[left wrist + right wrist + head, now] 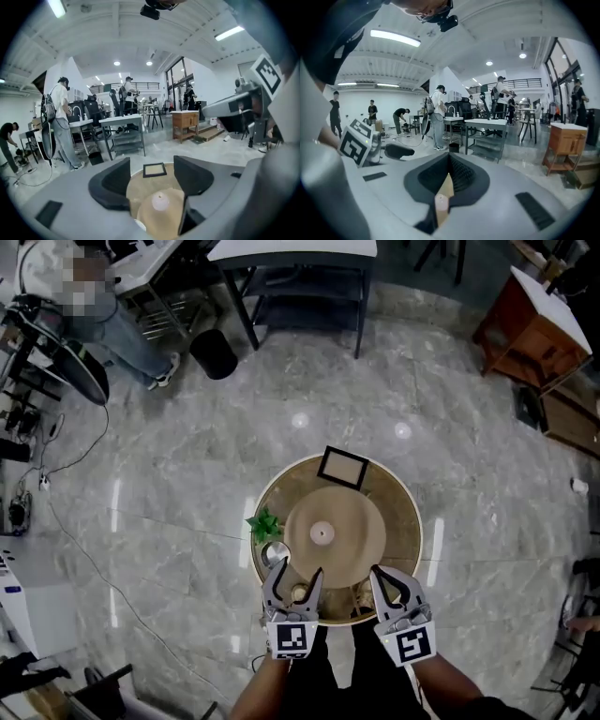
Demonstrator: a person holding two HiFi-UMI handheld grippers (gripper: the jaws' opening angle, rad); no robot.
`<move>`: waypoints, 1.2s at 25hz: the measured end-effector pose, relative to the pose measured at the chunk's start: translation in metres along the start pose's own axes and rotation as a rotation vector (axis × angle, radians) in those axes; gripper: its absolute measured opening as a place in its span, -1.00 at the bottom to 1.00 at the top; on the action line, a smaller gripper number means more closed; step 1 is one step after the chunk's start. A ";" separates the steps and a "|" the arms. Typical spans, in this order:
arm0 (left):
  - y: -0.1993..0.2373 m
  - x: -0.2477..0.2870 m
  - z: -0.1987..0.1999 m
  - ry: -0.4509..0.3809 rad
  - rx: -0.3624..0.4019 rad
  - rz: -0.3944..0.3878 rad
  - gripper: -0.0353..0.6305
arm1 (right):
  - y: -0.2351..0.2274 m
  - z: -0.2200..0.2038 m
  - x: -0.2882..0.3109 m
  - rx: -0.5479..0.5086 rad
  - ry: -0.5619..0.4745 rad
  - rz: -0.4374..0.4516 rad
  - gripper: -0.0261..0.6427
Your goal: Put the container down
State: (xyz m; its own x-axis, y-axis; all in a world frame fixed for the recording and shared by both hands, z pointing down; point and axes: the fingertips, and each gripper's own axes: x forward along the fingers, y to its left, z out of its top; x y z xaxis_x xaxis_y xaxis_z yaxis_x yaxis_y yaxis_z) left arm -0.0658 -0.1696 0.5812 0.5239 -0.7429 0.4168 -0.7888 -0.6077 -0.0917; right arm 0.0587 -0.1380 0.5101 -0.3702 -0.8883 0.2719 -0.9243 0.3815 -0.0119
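**Container at the table's near edge, both grippers above it**

In the head view a round wooden table (pixel 405 514) stands on a grey marble floor (pixel 187 456). A tan dome (pixel 352 542) with a pale knob on top fills the middle of the table. A black picture frame (pixel 342 467) lies at 12 o'clock, a small green plant (pixel 264 524) at 9 o'clock and a shiny metal bowl (pixel 275 553) at about 8 o'clock.

The container (pixel 300 594), a small pale thing too small to make out further, sits on the table at roughly 6 to 7 o'clock. From above it shows between the jaws of the left gripper (pixel 298 568). The left gripper view shows those jaws well apart with nothing pressed between them; only the table, the dome and the frame show through the gap.

The right gripper (pixel 390 581) hangs over the table edge at about 5 o'clock. Its own view shows the jaws drawn together, tips meeting, with a thin slit behind them and nothing held.

A wooden cabinet (pixel 530 329) stands on the floor at 2 o'clock of the table.
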 end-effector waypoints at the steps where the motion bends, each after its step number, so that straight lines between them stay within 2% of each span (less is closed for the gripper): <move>1: 0.004 -0.014 0.016 -0.017 0.005 0.011 -0.07 | 0.005 0.012 -0.007 -0.018 -0.003 0.019 -0.93; 5: 0.022 -0.054 0.074 -0.083 -0.028 0.072 -0.32 | 0.013 0.053 -0.025 -0.080 -0.012 0.063 -0.93; 8: 0.040 -0.093 0.116 -0.128 -0.076 0.145 -0.62 | 0.023 0.082 -0.045 -0.053 -0.010 0.072 -0.93; 10: 0.050 -0.112 0.140 -0.160 -0.081 0.165 -0.91 | 0.026 0.101 -0.052 -0.046 -0.028 0.072 -0.93; 14: 0.056 -0.131 0.173 -0.207 -0.098 0.132 -0.91 | 0.021 0.131 -0.058 -0.071 -0.107 0.049 -0.93; 17: 0.055 -0.144 0.187 -0.238 -0.111 0.129 -0.91 | 0.021 0.147 -0.065 -0.087 -0.125 0.036 -0.93; 30: 0.053 -0.157 0.212 -0.301 -0.101 0.120 -0.91 | 0.014 0.190 -0.064 -0.146 -0.214 0.000 -0.93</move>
State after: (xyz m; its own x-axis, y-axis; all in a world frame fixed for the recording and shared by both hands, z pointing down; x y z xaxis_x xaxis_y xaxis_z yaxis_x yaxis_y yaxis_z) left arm -0.1217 -0.1450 0.3195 0.4850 -0.8661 0.1212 -0.8705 -0.4913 -0.0274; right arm 0.0516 -0.1243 0.3095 -0.3954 -0.9164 0.0616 -0.9070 0.4001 0.1310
